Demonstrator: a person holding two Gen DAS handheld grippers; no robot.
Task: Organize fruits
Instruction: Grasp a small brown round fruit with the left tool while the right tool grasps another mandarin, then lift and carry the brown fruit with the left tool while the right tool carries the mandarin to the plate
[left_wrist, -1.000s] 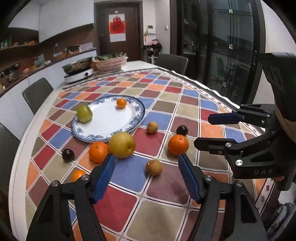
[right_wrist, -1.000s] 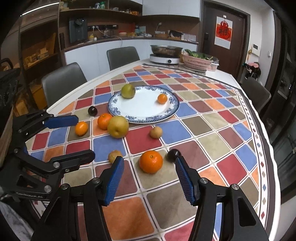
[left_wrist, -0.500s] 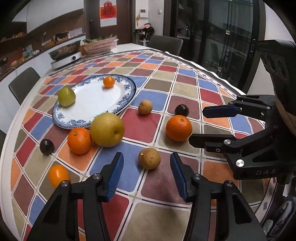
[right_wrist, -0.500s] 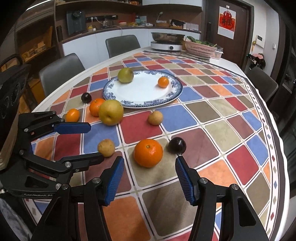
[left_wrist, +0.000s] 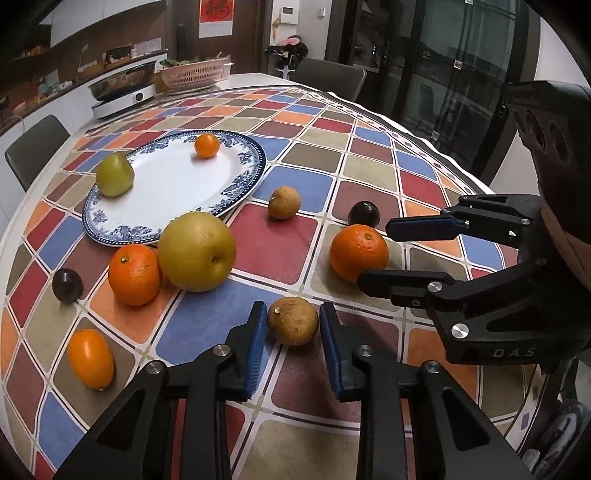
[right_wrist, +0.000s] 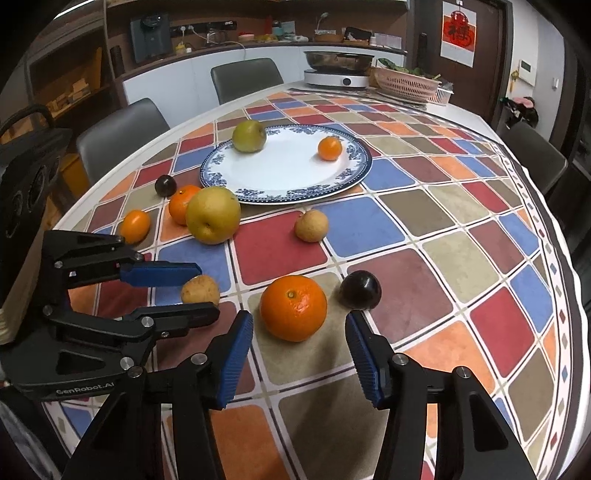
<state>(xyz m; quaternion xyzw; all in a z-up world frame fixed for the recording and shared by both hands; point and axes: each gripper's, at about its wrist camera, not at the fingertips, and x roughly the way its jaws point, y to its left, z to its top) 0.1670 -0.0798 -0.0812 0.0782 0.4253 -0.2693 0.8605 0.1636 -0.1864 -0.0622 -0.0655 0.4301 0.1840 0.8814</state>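
Fruits lie scattered on the glossy checked tablecloth (left_wrist: 280, 243) beside the round blue-rimmed china plate (left_wrist: 177, 206). The left gripper (left_wrist: 293, 334) pinches a rough brown fruit (left_wrist: 293, 320); the right gripper (right_wrist: 299, 352), jaws narrowing, straddles a dimpled orange (right_wrist: 293, 308) without touching.

A small orange tangerine (left_wrist: 207, 145) and a green pear (left_wrist: 114, 174) lie on the blue-rimmed white china plate (left_wrist: 236, 184); a large yellow pear (left_wrist: 197, 251) sits just before it

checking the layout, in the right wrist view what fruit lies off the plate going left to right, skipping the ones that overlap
small oval orange → small brown fruit → big orange → dark plum
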